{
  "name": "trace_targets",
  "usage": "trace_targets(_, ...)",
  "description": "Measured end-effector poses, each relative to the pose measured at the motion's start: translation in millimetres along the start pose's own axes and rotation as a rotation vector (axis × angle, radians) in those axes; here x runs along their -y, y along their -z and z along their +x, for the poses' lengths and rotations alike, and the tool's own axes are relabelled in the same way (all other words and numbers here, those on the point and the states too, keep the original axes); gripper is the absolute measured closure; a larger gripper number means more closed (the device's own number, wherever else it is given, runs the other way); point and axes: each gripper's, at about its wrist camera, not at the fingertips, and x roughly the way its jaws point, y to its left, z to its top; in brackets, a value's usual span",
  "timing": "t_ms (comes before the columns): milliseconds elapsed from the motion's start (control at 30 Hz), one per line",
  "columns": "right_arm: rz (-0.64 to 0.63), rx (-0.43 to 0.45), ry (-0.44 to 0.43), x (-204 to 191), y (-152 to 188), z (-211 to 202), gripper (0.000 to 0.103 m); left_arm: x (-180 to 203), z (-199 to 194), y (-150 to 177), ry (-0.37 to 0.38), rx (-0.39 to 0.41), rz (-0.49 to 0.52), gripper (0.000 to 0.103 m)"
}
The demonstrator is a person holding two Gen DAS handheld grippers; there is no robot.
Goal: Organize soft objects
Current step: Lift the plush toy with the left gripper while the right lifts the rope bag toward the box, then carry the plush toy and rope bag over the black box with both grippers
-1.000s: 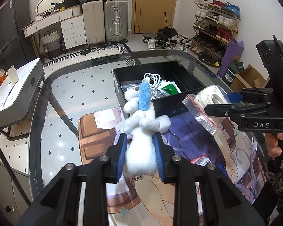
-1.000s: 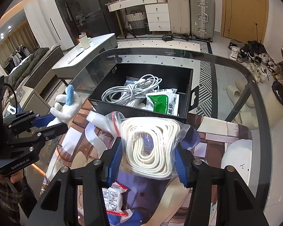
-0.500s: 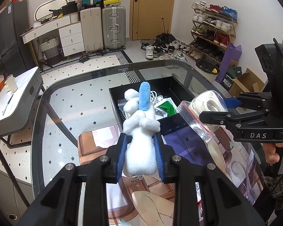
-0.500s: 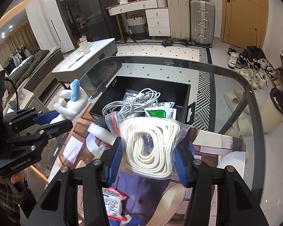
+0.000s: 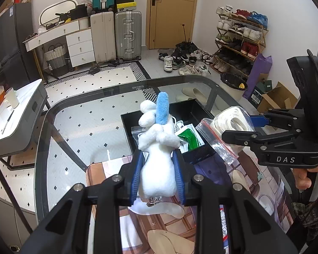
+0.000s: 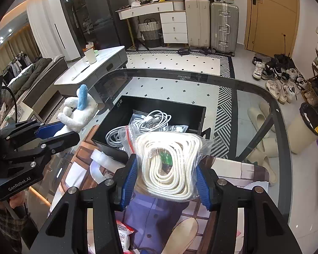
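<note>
Step in hand: both tools are carrying soft things above the desk toward the open black rectangular box (image 6: 159, 114); judging by the load in each, this is the carry stage, with neither item yet dropped in.
Left tool (image 5: 158, 174): its blue pads are pinching the white plush toy with a blue ear (image 5: 156, 148) around the body; the toy's head is sticking out past the fingertips, over the near-left part of the box.
Right tool (image 6: 166, 180): its pads are pressing on both sides of the clear zip bag of coiled white rope (image 6: 167, 165); the bag is hanging just short of the box's near wall.
Box contents: white cables (image 6: 146, 124) and a green-and-white packet (image 5: 188, 139) are lying inside.
Next move: each tool probably needs to go forward and down over the box, then spread its pads; one at a time looks safer, since both loads are bulky.
Pose: both tools are pointing steeply downward and forward, side by side, each gripped by a hand (image 5: 305, 177) at the handle.
Below the tools: a printed illustrated mat (image 6: 159, 216) on the glass desk (image 6: 254, 97).
</note>
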Motion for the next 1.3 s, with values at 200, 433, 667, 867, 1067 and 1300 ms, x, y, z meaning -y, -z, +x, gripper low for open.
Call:
trace_targets(200, -0.001, 0.003, 0.002, 3, -8, 6, 0.052, -2, 5, -9, -0.003, 0.013, -0.013, 0.076)
trace_targets(433, 0.003, 0.018, -0.009, 6, -15, 8, 0.052, -1, 11, -12, -0.005, 0.014, -0.009, 0.076)
trace_targets(667, 0.011, 0.024, -0.022, 10, -26, 16, 0.052, -2, 16, -21, -0.005, 0.017, -0.007, 0.076)
trace_targets(867, 0.017, 0.031, -0.028, 10, -33, 19, 0.052, -5, 22, -26, -0.004, 0.015, -0.002, 0.076)
trace_targets(1067, 0.023, 0.027, -0.034, 16, -38, 26, 0.052, -4, 29, -30, 0.004, 0.009, -0.002, 0.076)
trace_targets(1300, 0.030, 0.018, -0.035, 18, -44, 35, 0.052, -3, 44, -36, 0.019, -0.006, -0.010, 0.076)
